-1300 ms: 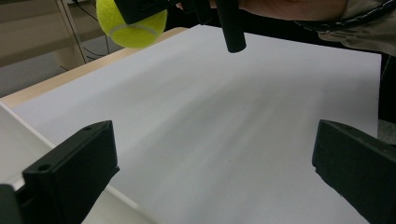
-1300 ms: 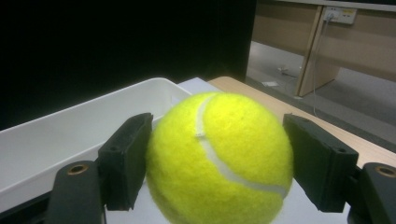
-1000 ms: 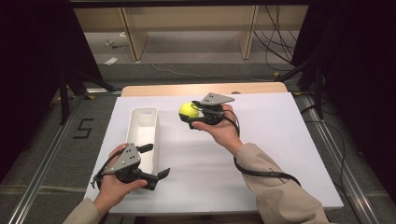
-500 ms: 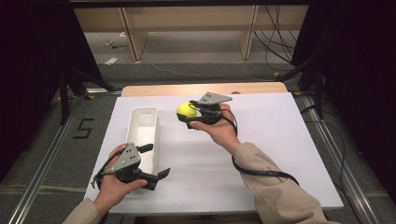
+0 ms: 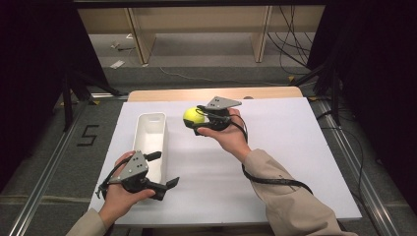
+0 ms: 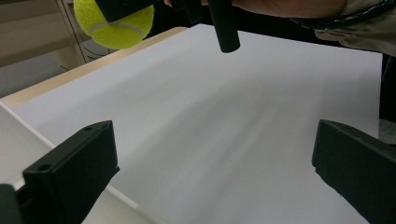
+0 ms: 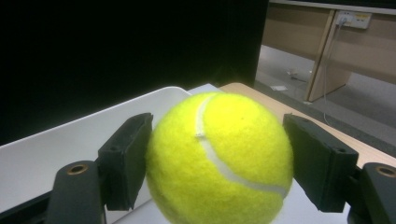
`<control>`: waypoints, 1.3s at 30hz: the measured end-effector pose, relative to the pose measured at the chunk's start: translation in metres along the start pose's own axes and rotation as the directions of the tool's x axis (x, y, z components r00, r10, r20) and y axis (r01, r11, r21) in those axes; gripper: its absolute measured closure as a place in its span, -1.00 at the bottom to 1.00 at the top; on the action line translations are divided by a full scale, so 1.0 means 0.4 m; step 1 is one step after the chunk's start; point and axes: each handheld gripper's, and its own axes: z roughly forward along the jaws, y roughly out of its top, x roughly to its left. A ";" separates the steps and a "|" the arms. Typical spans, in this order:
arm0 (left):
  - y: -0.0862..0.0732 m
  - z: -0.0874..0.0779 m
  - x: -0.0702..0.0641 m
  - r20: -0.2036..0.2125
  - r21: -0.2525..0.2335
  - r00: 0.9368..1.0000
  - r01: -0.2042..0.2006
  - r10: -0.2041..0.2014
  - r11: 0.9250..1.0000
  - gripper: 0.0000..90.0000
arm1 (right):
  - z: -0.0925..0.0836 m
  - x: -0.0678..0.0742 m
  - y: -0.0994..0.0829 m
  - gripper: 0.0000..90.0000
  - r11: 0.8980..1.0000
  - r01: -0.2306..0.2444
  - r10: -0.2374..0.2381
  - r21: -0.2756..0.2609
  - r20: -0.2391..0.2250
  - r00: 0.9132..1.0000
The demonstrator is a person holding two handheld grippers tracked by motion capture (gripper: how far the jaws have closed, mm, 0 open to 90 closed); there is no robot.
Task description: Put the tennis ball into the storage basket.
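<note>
Nothing has shifted: the right gripper [image 5: 196,119] still clamps its fingers on the tennis ball [image 5: 193,116], while the left gripper [image 5: 164,169] rests wide apart on the worktop [image 5: 275,147].

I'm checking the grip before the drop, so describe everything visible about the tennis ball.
The tennis ball is bright yellow-green and fuzzy like felt, with a curved white seam across its face. It looks whole and round. The right tool holds it clamped between two black jaws, one pressing each side. In the high view it hangs above the white table cover, just right of the far end of the long white bin, not yet over it. Only the jaws touch it.
</note>
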 end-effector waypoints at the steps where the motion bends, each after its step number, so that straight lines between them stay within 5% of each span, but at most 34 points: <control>1: 0.000 0.000 0.000 0.000 0.000 1.000 0.000 0.000 1.000 -1.00 | 0.001 0.000 0.000 -0.39 1.000 0.001 -0.001 -0.001 -0.001 1.000; 39: 0.000 0.000 -0.004 0.011 0.007 1.000 0.015 -0.015 1.000 -1.00 | 0.036 0.019 0.019 -0.39 1.000 0.012 -0.012 0.002 -0.018 1.000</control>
